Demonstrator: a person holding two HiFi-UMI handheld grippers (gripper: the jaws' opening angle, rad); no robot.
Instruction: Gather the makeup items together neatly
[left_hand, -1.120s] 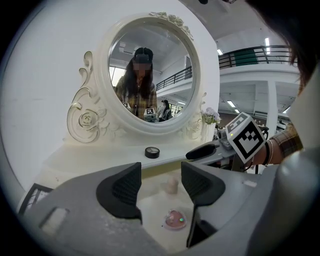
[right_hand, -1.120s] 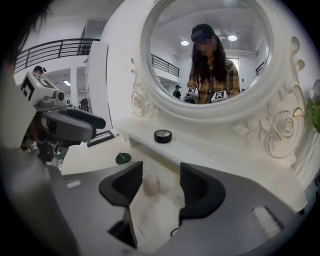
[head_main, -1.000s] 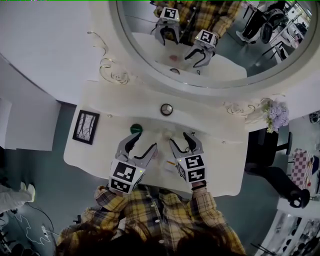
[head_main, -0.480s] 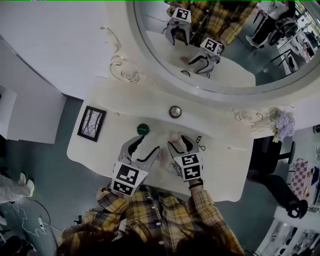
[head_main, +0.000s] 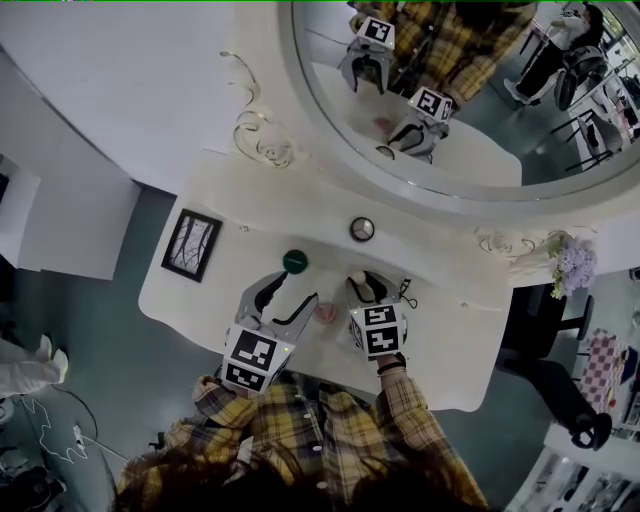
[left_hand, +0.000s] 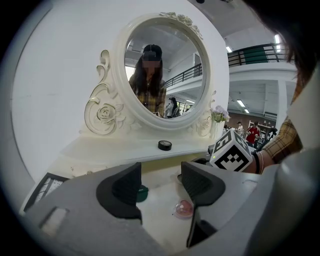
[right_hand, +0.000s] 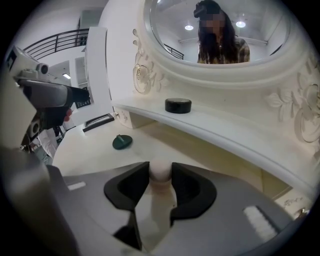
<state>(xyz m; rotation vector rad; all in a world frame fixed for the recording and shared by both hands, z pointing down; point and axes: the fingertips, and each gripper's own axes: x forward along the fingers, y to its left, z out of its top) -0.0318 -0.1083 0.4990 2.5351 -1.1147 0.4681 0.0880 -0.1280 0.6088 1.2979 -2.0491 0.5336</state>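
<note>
The left gripper (left_hand: 161, 174) hid half the green disc (left_hand: 143, 193) and an edge of the pink case (left_hand: 183, 209). The right gripper's (right_hand: 160, 169) jaws, just closing on a pale knob (right_hand: 161, 172), covered its lower part. It was too blurred to name.

White vanity table (head_main: 455, 325) with a big round mirror (head_main: 500, 120) along its far side. Small black picture frame (head_main: 192, 245) sits at the table's left end, purple flowers (head_main: 578, 265) off at the right.
</note>
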